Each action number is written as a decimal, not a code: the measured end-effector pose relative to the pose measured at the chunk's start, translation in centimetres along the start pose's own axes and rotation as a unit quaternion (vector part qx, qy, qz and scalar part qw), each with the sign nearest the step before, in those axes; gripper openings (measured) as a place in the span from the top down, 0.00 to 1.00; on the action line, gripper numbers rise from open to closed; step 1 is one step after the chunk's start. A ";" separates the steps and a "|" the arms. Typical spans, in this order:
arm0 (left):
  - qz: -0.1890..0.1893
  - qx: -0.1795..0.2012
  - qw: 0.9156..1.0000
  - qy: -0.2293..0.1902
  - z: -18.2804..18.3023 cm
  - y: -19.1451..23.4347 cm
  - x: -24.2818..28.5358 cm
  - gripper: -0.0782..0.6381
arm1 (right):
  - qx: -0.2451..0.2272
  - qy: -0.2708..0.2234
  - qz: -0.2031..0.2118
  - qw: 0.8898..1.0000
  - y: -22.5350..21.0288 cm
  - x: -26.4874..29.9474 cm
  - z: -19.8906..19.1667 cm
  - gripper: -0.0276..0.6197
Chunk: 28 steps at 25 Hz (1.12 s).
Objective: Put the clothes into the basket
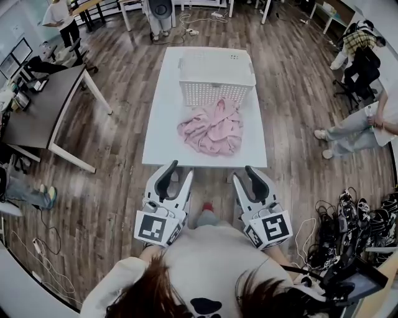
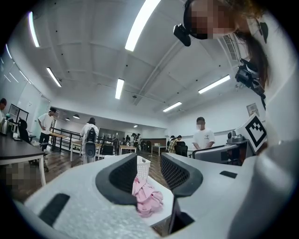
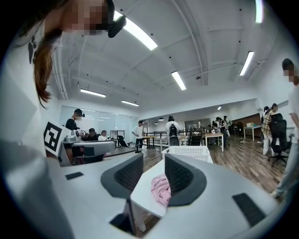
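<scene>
A crumpled pink garment (image 1: 212, 128) lies on the white table (image 1: 163, 133), its far side against the white slotted basket (image 1: 216, 77) at the table's far end. My left gripper (image 1: 180, 171) and right gripper (image 1: 244, 172) hover side by side just short of the table's near edge, both open with nothing between the jaws. The left gripper view looks between the left gripper's (image 2: 152, 168) jaws at the garment (image 2: 145, 198) and the basket (image 2: 143, 169). The right gripper view shows the garment (image 3: 161, 189) and the basket (image 3: 189, 151) beyond the right gripper (image 3: 154, 175).
A dark desk (image 1: 37, 112) stands to the left of the table. Seated people (image 1: 357, 130) are at the right, another person (image 1: 59, 15) stands at the back left. Cables and gear (image 1: 336, 230) lie on the wooden floor at my right.
</scene>
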<state>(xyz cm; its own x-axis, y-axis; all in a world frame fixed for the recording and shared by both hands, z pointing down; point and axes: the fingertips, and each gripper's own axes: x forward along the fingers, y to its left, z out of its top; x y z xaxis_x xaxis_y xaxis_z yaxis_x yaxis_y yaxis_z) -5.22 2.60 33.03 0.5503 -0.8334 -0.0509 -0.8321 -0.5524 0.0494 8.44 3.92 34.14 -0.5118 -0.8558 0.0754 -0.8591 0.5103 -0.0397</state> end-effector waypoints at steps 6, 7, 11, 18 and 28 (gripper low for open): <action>0.008 -0.005 1.000 0.003 -0.5 1.6 6.3 0.69 | -0.005 0.006 0.013 1.000 -5.0 4.5 0.6 0.76; 0.010 -0.006 1.000 0.006 -0.6 1.8 7.0 0.69 | -0.005 0.008 0.016 1.000 -5.5 5.2 0.5 0.76; 0.019 -0.006 1.000 0.021 -1.7 2.8 9.0 0.69 | 0.003 0.017 0.032 0.999 -6.7 7.2 -0.3 0.76; 0.026 -0.004 0.999 0.048 -3.6 4.9 10.9 0.69 | 0.014 0.035 0.032 0.999 -7.9 9.2 -1.4 0.75; 0.006 -0.021 0.991 0.131 -7.3 7.8 14.4 0.67 | 0.040 0.085 0.013 0.996 -10.0 12.8 -3.6 0.74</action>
<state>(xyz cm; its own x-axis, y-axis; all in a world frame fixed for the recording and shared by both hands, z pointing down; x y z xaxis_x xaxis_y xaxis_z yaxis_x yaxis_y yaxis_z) -3.31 -13.83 40.01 0.5436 -0.8128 0.2096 -0.8385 -0.5374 0.0906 10.56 -11.83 39.14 -0.5316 -0.8121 0.2407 -0.8466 0.5181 -0.1217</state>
